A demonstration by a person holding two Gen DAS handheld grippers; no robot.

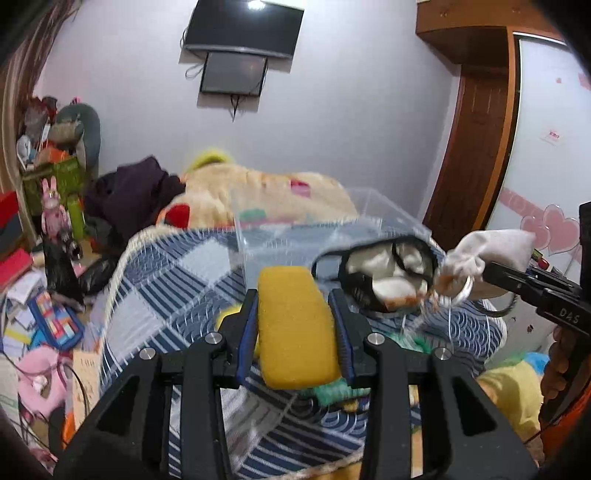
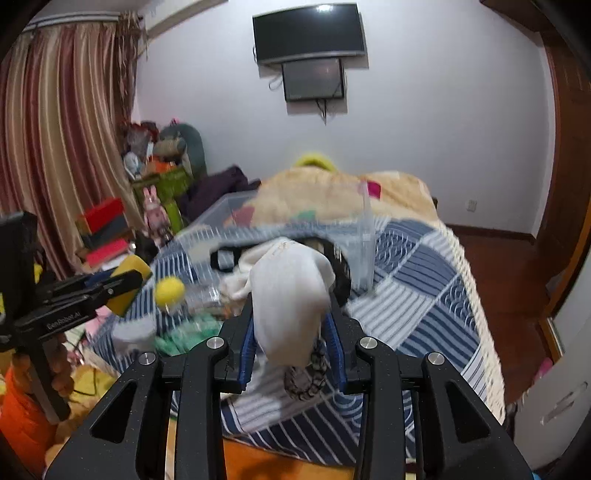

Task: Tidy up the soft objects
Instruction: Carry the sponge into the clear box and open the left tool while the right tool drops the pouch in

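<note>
Your left gripper [image 1: 295, 314] is pinching a yellow sponge [image 1: 297, 328] between its blue pads, the sponge's long axis running straight along the fingers toward the clear plastic bin [image 1: 314, 229], which sits dead ahead at frame centre on the blue patchwork quilt [image 1: 177, 273]. Near wall of the bin stands just past the sponge tip; judge you must lift over that rim before letting go. Your right gripper [image 2: 293, 328] is clamped on a white cloth pouch [image 2: 291, 295], hanging limp, with a braided cord loop [image 2: 304, 380] dangling below the fingers. In the left view the pouch [image 1: 487, 254] sits at right of frame, just beside the bin's right rim; right hand looks nearer the opening. A black-edged mask or bag with white lining [image 1: 380, 277] already lies in the bin's right part. Loose on the quilt, lower left in the right view: a yellow ball [image 2: 169, 290] and green fabric [image 2: 184, 336]. Beige blanket [image 1: 258, 192] behind the bin; TV [image 1: 243, 27] at top of frame. Both views are motion-blurred; the bin edges are hard to place exactly. Both hands converge on one opening, so mind a clash.
</note>
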